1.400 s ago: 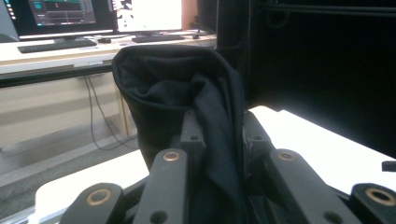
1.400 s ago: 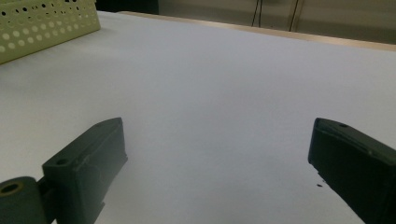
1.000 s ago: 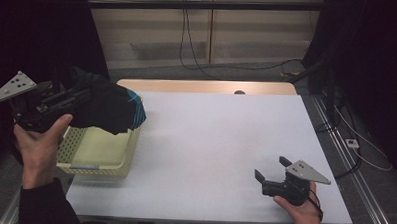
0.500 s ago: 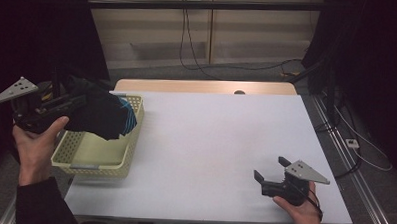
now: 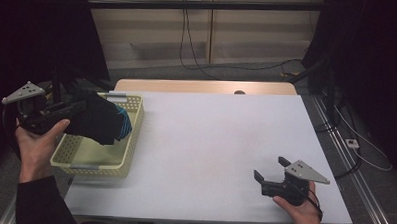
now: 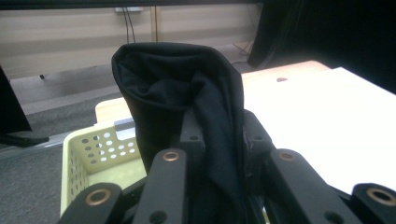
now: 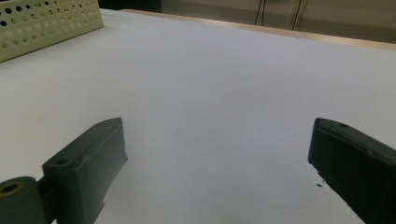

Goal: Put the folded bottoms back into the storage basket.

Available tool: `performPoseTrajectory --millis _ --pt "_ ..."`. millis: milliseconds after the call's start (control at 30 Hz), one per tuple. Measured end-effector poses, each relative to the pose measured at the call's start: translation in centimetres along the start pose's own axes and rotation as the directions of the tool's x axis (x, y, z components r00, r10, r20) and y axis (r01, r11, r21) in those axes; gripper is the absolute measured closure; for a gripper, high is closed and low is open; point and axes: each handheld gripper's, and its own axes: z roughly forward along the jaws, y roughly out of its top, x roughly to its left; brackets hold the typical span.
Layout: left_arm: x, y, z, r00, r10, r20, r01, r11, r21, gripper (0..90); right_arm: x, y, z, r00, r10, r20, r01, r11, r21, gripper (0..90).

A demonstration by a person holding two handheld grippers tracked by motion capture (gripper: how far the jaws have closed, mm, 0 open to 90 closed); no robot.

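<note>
The left gripper (image 5: 74, 115) has its fingers clamped on a soft black cloth (image 5: 103, 121), bunched above the perforated yellow plastic basket (image 5: 92, 163). The right gripper (image 5: 272, 169) rests spread, released, on the smooth white counter (image 5: 215, 137).

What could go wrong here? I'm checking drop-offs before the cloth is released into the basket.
The black cloth is clamped in the left gripper and hangs over the right-hand rim of the yellow basket, so on release part may drape outside onto the white table. The bunched fabric wraps the jaws closely in the left gripper view, so it could snag on them. The basket looks light and could shift if bumped.
</note>
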Motion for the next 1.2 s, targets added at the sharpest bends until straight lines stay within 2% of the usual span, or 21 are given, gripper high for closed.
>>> performPoseTrajectory --millis 133,367,733,900,1033,1200 --pt "0.1 -0.2 0.3 0.9998 0.014 0.013 -0.014 0.9997 0.020 75.6 0.0 0.0 0.0 1.0000 0.002 0.000 -0.002 1.000 0.002 4.0" --pt "0.5 -0.6 0.6 0.9998 0.017 -0.014 -0.016 0.9986 0.051 75.5 0.0 0.0 0.0 1.0000 0.001 -0.002 -0.001 1.000 0.002 4.0" --pt "1.7 -1.4 0.7 0.9993 -0.021 -0.029 0.023 0.9978 0.062 75.5 0.0 0.0 0.0 1.0000 -0.003 -0.002 0.003 1.000 0.002 4.0" --pt "2.1 -1.7 0.6 0.9979 -0.052 -0.038 0.053 0.9975 0.047 75.5 0.0 0.0 0.0 1.0000 -0.003 -0.001 0.003 1.000 0.003 4.0" --pt "1.6 -1.7 0.9 0.9993 -0.024 -0.029 0.026 0.9959 0.087 75.5 0.0 0.0 0.1 1.0000 0.002 0.002 -0.002 1.000 0.003 4.0" --pt "0.4 -1.5 1.0 0.9987 0.024 0.045 -0.030 0.9910 0.130 75.4 -0.1 0.0 0.1 1.0000 0.004 0.006 -0.004 1.000 0.003 4.0"
